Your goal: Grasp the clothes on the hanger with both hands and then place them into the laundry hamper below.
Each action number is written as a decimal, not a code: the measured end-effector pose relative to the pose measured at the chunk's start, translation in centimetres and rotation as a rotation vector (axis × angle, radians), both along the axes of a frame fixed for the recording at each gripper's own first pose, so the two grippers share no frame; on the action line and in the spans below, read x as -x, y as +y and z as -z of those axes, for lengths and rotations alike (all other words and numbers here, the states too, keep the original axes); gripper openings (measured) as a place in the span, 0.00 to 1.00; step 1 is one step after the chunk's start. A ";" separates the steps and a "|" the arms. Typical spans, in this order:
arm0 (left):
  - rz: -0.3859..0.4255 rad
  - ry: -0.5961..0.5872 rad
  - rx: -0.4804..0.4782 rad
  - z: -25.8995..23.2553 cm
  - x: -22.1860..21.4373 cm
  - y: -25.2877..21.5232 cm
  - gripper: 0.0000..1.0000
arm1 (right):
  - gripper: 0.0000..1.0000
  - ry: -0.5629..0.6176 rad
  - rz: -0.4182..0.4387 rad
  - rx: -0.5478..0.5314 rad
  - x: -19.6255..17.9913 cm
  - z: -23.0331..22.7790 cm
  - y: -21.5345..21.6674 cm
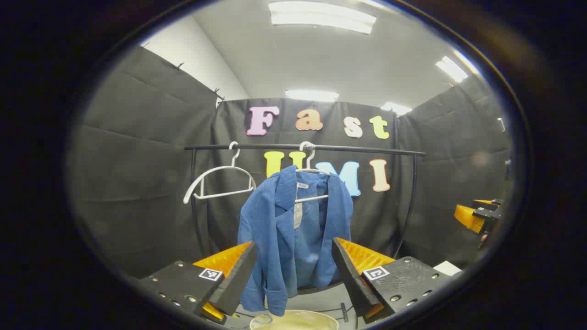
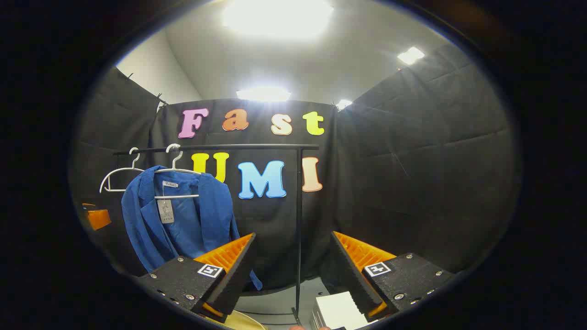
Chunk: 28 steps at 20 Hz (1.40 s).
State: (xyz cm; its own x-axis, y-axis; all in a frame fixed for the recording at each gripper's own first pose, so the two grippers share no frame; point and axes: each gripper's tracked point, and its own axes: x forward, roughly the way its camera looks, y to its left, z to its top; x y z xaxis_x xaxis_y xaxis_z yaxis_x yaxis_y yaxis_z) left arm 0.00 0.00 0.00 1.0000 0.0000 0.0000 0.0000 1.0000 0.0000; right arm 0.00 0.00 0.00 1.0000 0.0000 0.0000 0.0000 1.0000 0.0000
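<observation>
- A blue jacket (image 1: 293,229) is hanging on a white hanger (image 1: 312,183) from a black rail (image 1: 302,147), with a pale hamper (image 1: 293,321) sitting right below its hem
- A second, bare hanger (image 1: 220,181) is hanging just to the side on the same rail
- The left gripper (image 1: 293,270) is facing the jacket with jaws spread apart, holding nothing
- The right gripper (image 2: 293,270) is also standing apart and empty, aiming past the jacket (image 2: 179,220) toward the rail's upright post (image 2: 299,229)
- Likely the reach is just beginning: the right gripper is needing to swing toward the jacket, so each gripper is closing on one shoulder before lifting the cloth clear of the hanger
</observation>
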 end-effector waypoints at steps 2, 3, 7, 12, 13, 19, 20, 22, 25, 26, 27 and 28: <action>0.002 0.002 0.015 0.2 0.1 -0.1 0.96 | 0.96 0.010 -0.008 -0.001 0.1 0.2 0.0; -0.002 -0.001 0.024 0.2 0.2 0.0 0.96 | 0.96 0.018 -0.014 0.001 0.3 0.3 -0.1; -0.010 0.015 0.048 0.4 0.5 0.1 0.94 | 0.96 0.015 -0.015 0.009 0.8 -0.1 -0.2; -0.039 0.013 0.024 -0.1 0.9 0.3 0.94 | 0.96 0.015 -0.036 0.007 1.2 -0.4 -0.3; -0.037 0.012 0.023 -0.1 1.0 0.3 0.94 | 0.96 0.015 -0.037 0.008 1.2 -0.3 -0.3; -0.034 0.009 0.018 0.0 0.9 0.3 0.94 | 0.96 0.023 -0.051 0.002 1.5 -0.3 -0.1; -0.030 0.008 0.022 -0.1 0.9 0.3 0.94 | 0.96 0.026 -0.057 0.001 1.5 -0.4 0.0; -0.026 0.004 0.023 -0.3 0.9 0.4 0.94 | 0.96 0.023 -0.080 -0.006 1.6 -0.8 0.3; -0.027 -0.001 0.047 -1.3 1.2 0.3 0.94 | 0.96 0.019 -0.140 0.007 0.3 -1.7 2.9; -0.036 -0.004 0.054 -2.1 1.4 0.3 0.94 | 0.96 0.019 -0.160 0.014 -0.6 -2.2 4.3; -0.047 -0.007 0.054 -3.0 1.7 0.3 0.94 | 0.96 0.023 -0.184 0.023 -1.6 -2.8 5.8; -0.053 -0.015 0.048 -3.9 2.0 0.2 0.94 | 0.96 0.028 -0.206 0.034 -2.3 -3.3 7.1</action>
State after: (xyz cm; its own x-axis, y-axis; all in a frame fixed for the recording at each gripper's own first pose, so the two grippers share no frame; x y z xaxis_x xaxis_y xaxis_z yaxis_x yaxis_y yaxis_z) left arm -1.99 0.25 3.90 0.9985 0.0534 0.0136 -0.0527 0.9975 -0.0480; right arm 2.28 7.15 3.27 0.9785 0.2038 -0.0312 -0.2047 0.9783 -0.0309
